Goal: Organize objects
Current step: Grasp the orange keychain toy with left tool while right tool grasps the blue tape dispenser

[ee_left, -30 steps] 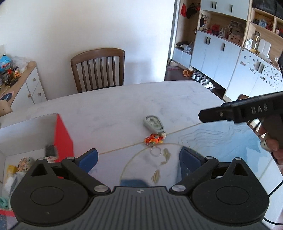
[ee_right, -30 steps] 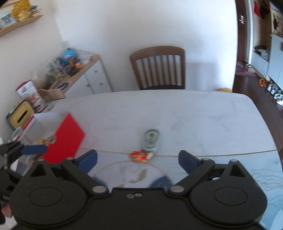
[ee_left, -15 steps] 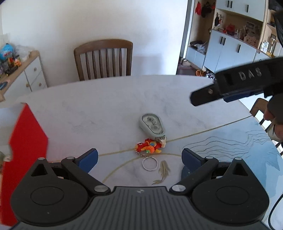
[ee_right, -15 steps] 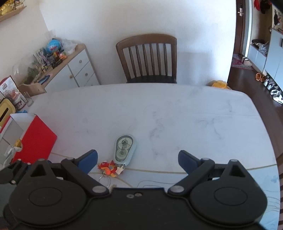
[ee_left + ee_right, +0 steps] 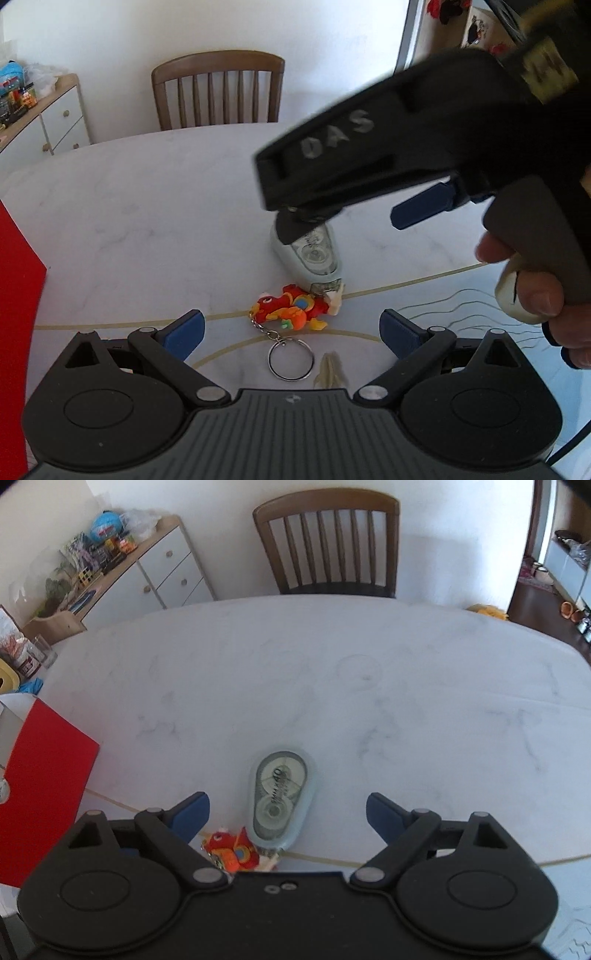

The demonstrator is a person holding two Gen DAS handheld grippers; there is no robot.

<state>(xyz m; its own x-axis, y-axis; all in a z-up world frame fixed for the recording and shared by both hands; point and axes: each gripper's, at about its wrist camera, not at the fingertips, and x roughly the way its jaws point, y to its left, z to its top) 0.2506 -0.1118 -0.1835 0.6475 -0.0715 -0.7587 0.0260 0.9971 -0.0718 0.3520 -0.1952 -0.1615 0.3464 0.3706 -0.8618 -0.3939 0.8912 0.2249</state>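
A pale blue correction-tape dispenser (image 5: 282, 799) lies on the white marble table (image 5: 332, 664). A red and orange keychain figure (image 5: 290, 306) with a metal ring (image 5: 291, 360) lies just in front of it, touching its tip. My right gripper (image 5: 287, 808) hovers over the dispenser (image 5: 314, 254), which lies between its fingers; its jaws are closing and the pads stand well apart from it. My left gripper (image 5: 291, 328) is open above the keychain with nothing held. In the left wrist view the right gripper's black body (image 5: 388, 158) and the hand (image 5: 535, 291) holding it fill the right side.
A box with a red flap (image 5: 44, 786) stands at the table's left edge. A wooden chair (image 5: 328, 542) is at the far side. A white sideboard (image 5: 155, 576) with clutter is at the back left. A doorway and cabinets (image 5: 554, 565) are on the right.
Both grippers have come down and closer to the dispenser and keychain, which now look larger. The right gripper has swung in over the dispenser. The red-flapped box has slid towards the left edge.
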